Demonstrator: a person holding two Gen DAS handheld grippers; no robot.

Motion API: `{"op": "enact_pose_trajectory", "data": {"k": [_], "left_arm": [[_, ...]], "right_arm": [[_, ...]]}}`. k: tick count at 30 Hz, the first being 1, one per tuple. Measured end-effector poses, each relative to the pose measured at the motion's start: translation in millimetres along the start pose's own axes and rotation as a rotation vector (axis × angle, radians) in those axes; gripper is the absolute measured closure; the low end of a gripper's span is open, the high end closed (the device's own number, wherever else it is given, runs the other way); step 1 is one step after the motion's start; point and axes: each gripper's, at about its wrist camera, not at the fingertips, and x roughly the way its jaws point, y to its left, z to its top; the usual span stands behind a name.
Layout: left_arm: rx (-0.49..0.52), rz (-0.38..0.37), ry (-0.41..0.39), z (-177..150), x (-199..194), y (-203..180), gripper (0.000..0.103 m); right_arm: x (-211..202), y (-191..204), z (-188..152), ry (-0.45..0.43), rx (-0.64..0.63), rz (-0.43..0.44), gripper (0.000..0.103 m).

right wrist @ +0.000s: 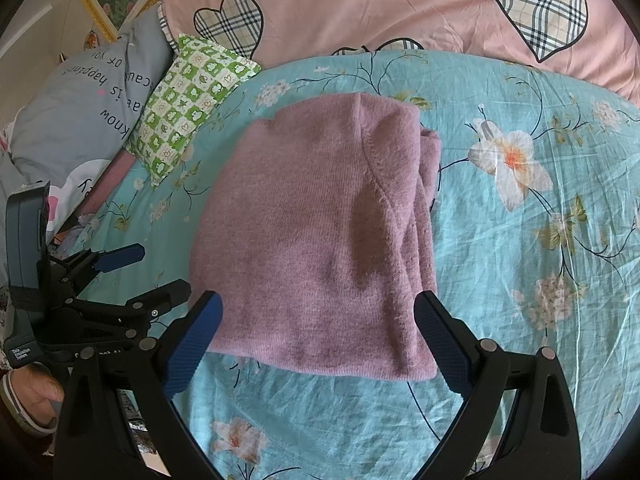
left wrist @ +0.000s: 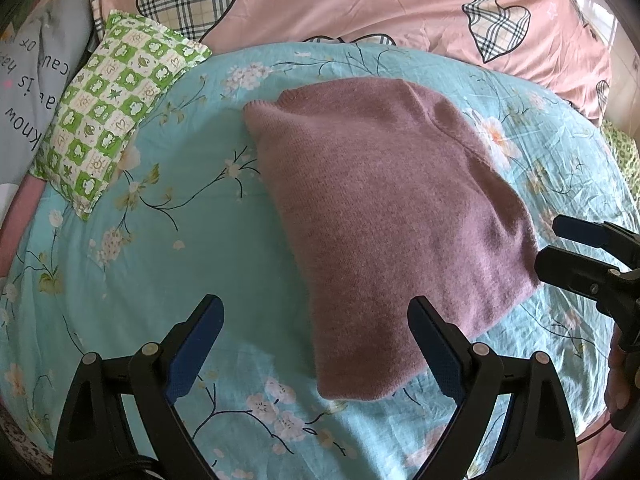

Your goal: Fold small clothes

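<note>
A mauve knitted sweater (left wrist: 384, 216) lies folded into a compact rectangle on the turquoise flowered bedsheet (left wrist: 160, 264). It also shows in the right wrist view (right wrist: 312, 236), with stacked folded layers along its right edge. My left gripper (left wrist: 316, 312) is open and empty, hovering above the sweater's near left corner. My right gripper (right wrist: 316, 308) is open and empty, above the sweater's near edge. The right gripper shows at the right edge of the left wrist view (left wrist: 552, 244), beside the sweater's right corner. The left gripper shows at the left of the right wrist view (right wrist: 160, 272).
A green checked pillow (left wrist: 108, 116) lies at the sheet's far left. A grey pillow with lettering (right wrist: 76, 112) sits beyond it. A pink quilt with plaid hearts (left wrist: 360, 4) runs across the back. The sheet (right wrist: 540, 240) stretches right of the sweater.
</note>
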Motion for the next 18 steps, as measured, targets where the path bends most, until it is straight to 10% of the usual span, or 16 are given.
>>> {"op": "enact_pose_trajectory", "data": {"k": [18], "left_arm": [[-0.011, 0.0, -0.003, -1.4, -3.0, -2.6, 0.009]], "right_arm": [[-1.7, -3.8, -2.2, -0.006, 0.012, -0.001, 0.007]]}}
